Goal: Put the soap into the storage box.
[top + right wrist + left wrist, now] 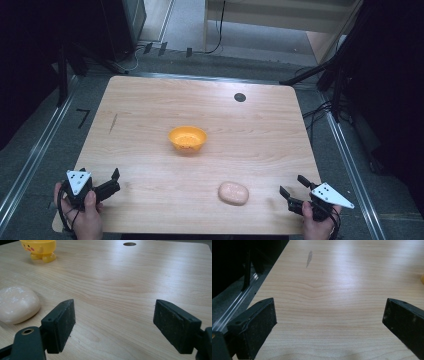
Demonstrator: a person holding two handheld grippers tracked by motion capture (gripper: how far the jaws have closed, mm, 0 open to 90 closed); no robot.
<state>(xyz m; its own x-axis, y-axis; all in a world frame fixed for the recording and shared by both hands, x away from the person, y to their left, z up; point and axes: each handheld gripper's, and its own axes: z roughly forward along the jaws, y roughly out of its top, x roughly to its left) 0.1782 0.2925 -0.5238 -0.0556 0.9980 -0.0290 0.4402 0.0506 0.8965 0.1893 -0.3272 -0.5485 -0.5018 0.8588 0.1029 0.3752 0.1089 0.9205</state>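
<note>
Both grippers idle at lower frame edge, jaws spread, nothing held.

Lower left: left gripper (111, 183) wide apart over bare table (150, 100). Centre: yellow bowl (187, 138). Lower centre-right: pale dough lump (233, 193), just left of right gripper (293, 188), also agape. Risks: soft lump squashing or sticking under hard pinch; sliding off near edge if nudged sideways; light bowl tipping on a clumsy drop.

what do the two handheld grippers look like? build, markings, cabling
Both the left gripper and the right gripper are black, each with two flat rectangular jaws faced with matte pads. On top of each sits a pale grey three-cornered plate with small dark dots. Black cable loops below each hand.
</note>
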